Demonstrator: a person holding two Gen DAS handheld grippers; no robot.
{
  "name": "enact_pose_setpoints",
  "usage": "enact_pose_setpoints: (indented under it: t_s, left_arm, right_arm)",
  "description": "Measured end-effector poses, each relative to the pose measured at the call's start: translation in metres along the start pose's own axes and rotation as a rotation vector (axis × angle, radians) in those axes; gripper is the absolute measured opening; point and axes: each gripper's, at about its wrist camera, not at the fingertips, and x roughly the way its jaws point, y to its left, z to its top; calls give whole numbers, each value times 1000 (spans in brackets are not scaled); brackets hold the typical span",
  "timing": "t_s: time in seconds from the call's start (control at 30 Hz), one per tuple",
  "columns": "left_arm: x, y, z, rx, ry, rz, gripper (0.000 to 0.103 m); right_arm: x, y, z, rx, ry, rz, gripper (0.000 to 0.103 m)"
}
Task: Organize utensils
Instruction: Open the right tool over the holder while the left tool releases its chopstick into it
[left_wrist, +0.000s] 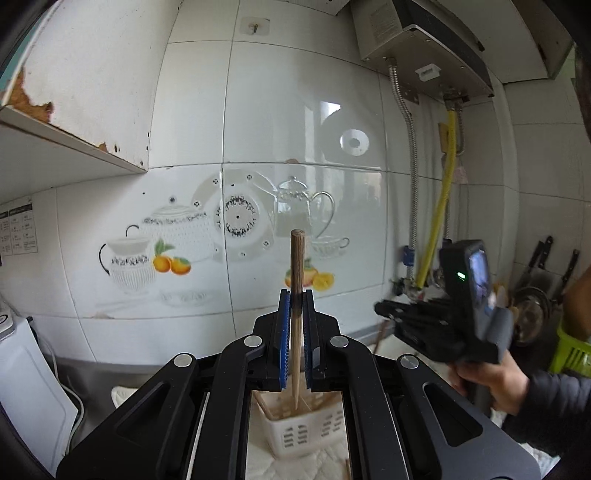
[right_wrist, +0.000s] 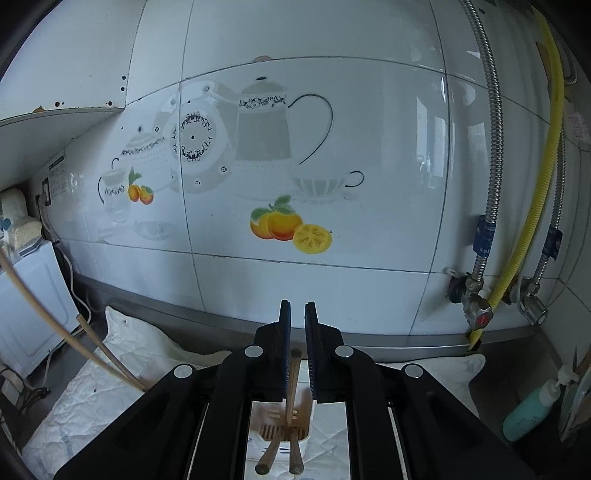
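Left wrist view: one wooden chopstick (left_wrist: 296, 295) is gripped upright by the left tongs (left_wrist: 296, 299) above the white slotted basket (left_wrist: 303, 432) on the cloth-covered surface (right_wrist: 110, 387), lowering into which is judged next, while another chopstick (right_wrist: 293, 373) is pinched in the closed right tongs (right_wrist: 297, 306).

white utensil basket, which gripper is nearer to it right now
Left, though it's a close call. The left gripper, shut on a chopstick, hangs right above the white basket. The right gripper is above it too, angled down.
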Motion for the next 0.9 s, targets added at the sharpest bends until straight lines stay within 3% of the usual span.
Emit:
enact_pose_setpoints:
  t_s: [0.07, 0.2, 0.33, 0.57, 0.63, 0.67, 0.8, 0.9]
  left_arm:
    - [13, 2, 0, -8, 7, 11, 4]
    - [40, 10, -10, -36, 55, 24, 5]
    - [59, 24, -26, -101, 121, 0, 5]
    - [54, 26, -36, -122, 131, -20, 10]
    - [46, 22, -37, -119, 127, -20, 23]
    - [40, 20, -37, -120, 121, -24, 34]
    - [15, 13, -40, -96, 105, -21, 41]
    - [-6, 10, -49, -106, 102, -23, 54]
  right_arm:
    - [-5, 1, -3, -25, -4, -6, 8]
    - [-16, 1, -8, -53, -9, -8, 25]
    - [-33, 2, -12, -65, -42, -11, 32]
    - [-72, 4, -32, -21, -47, 30, 40]
    - [-82, 6, -46, -2, -29, 40, 42]
    - [-88, 8, -55, 9, -15, 52, 46]
    - [-108, 20, -97, 5, 28, 50, 52]
    - [-119, 28, -132, 23, 76, 57, 59]
